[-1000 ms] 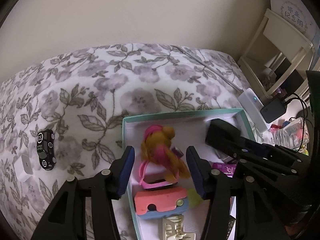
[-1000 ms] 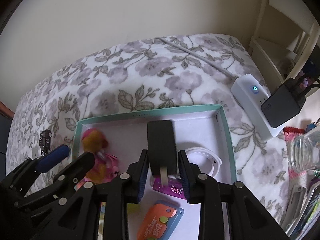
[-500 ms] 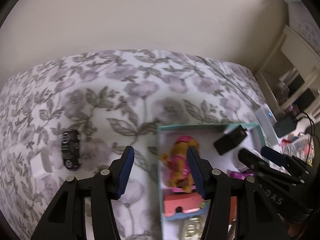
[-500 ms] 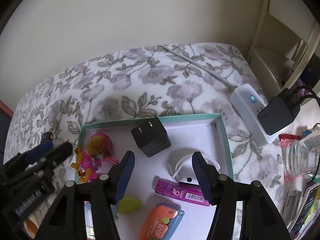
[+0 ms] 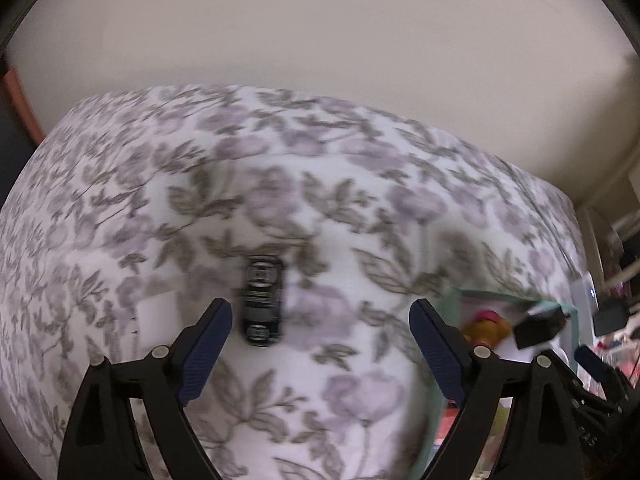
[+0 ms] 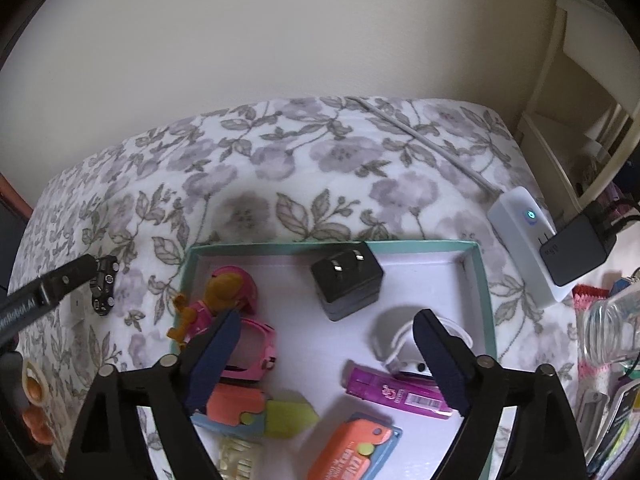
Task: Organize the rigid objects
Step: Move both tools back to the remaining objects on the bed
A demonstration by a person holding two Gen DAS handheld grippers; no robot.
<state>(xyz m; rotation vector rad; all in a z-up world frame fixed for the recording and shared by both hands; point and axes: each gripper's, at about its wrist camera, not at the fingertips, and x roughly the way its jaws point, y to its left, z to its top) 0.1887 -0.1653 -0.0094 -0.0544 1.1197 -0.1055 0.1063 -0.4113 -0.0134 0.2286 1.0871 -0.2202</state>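
Observation:
A small black toy car lies on the floral blanket. My left gripper hovers over it with nothing gripped, jaws opening wide, the car nearer the left finger. In the right wrist view one of its fingers reaches beside the toy car. My right gripper hangs above the teal box, jaws opening and empty. A black charger lies free in the box, prongs up, beyond the fingertips. A pink and orange doll lies in the box's left part.
The box also holds a purple tube, a white band and orange cases. A white power strip with a black adapter sits right of the box. A white shelf and clutter fill the right edge.
My right gripper let go of the black charger, which now lies in the box, and its jaws spread wide. My left gripper swung left from the doll to over the toy car and widened.

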